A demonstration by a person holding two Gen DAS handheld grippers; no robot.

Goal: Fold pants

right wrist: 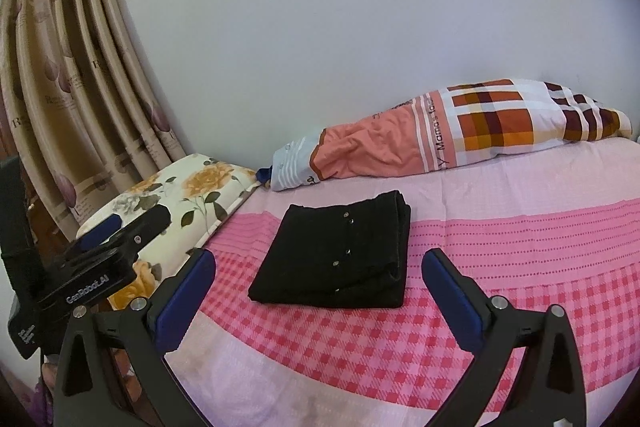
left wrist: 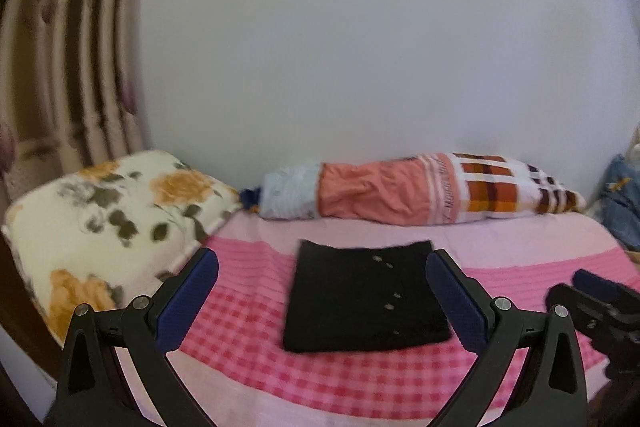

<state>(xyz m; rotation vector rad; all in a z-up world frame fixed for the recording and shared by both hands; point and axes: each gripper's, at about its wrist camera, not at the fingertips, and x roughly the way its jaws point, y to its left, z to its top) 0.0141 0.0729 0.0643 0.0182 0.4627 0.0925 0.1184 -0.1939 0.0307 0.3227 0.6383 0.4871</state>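
Observation:
Black pants (left wrist: pixel 366 297) lie folded into a compact rectangle on the pink checked bedspread (left wrist: pixel 248 339), with small metal buttons on top. They also show in the right wrist view (right wrist: pixel 336 255). My left gripper (left wrist: pixel 322 267) is open and empty, held above the near side of the pants. My right gripper (right wrist: pixel 318 267) is open and empty, near the front of the pants and a little to their right. The right gripper shows at the right edge of the left wrist view (left wrist: pixel 596 299), and the left gripper at the left of the right wrist view (right wrist: pixel 116 227).
A floral pillow (left wrist: pixel 104 223) lies at the left end of the bed. A rolled orange and plaid blanket (left wrist: pixel 420 191) lies along the white wall behind the pants. Striped curtains (right wrist: pixel 72 67) hang at the left. A blue item (left wrist: pixel 624 199) sits at the far right.

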